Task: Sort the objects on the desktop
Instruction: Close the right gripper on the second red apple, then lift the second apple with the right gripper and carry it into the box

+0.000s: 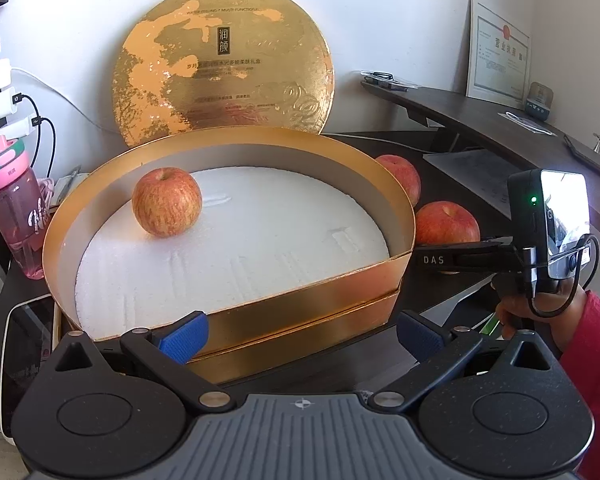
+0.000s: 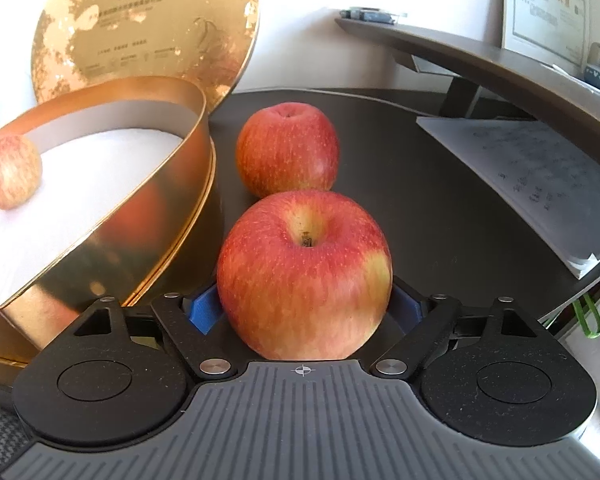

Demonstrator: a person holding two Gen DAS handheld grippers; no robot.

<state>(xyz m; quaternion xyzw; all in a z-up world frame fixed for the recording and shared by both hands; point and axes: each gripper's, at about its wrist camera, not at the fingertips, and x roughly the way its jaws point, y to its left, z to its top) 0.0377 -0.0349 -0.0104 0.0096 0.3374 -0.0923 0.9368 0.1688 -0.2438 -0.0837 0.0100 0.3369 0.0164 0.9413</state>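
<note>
right claw [image 2: 304, 308]: blue pads touch both sides of big red apple [image 2: 304, 276] on dark table [image 2: 440, 208] | left claw [image 1: 302, 334]: wide open, empty, just before round gold box [image 1: 236, 280]

Beside the gold box [image 2: 112, 216] with its white lining [image 1: 236, 248], the apples [image 2: 304, 276] were red streaked with yellow, the desk [image 2: 440, 216] dark brown, the bottle [image 1: 14, 216] pink.
</note>
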